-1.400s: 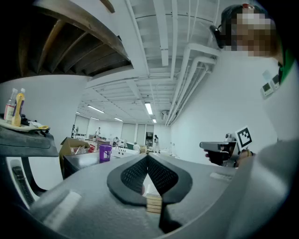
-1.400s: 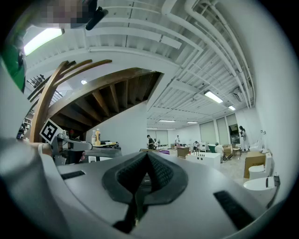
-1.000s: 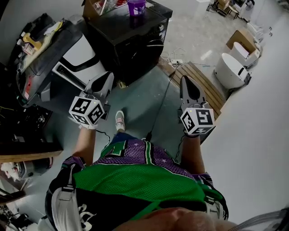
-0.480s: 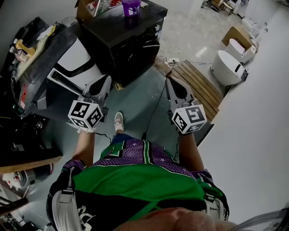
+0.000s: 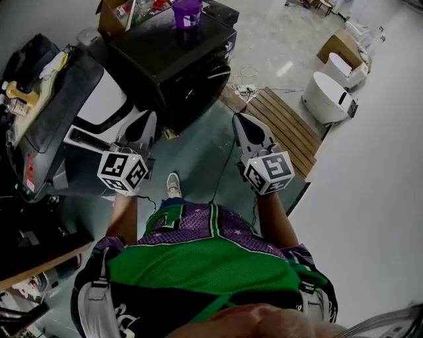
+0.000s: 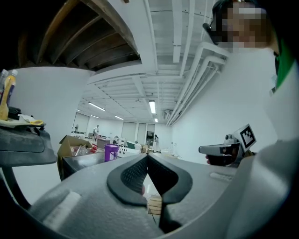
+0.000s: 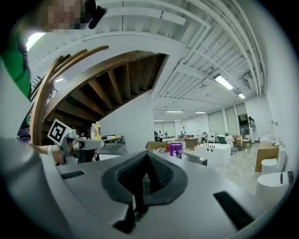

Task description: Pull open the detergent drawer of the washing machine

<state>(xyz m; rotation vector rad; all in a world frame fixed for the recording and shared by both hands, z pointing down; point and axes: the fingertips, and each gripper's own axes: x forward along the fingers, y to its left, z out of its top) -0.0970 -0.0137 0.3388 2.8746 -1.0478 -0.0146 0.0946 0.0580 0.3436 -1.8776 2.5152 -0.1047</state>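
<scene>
The black washing machine (image 5: 173,63) stands at the top of the head view with a purple cup (image 5: 187,12) on its lid; its front faces the floor space ahead of me. I cannot make out its detergent drawer. My left gripper (image 5: 149,116) and right gripper (image 5: 237,119) are held level side by side over the grey floor, both short of the machine and touching nothing. Both are shut and empty. The left gripper view shows its jaws (image 6: 147,158) met at the tips, with the machine (image 6: 81,163) beyond. The right gripper view shows the same (image 7: 146,157), cup (image 7: 176,149) ahead.
A white and grey appliance (image 5: 99,109) stands left of the machine, and clutter on shelves fills the far left. A wooden pallet (image 5: 285,122) and white round appliances (image 5: 325,98) lie to the right. A cable and a power strip (image 5: 246,89) cross the floor.
Both grippers have moved forward toward the washing machine, which now lies lower and nearer in the head view. They stay shut and empty.
</scene>
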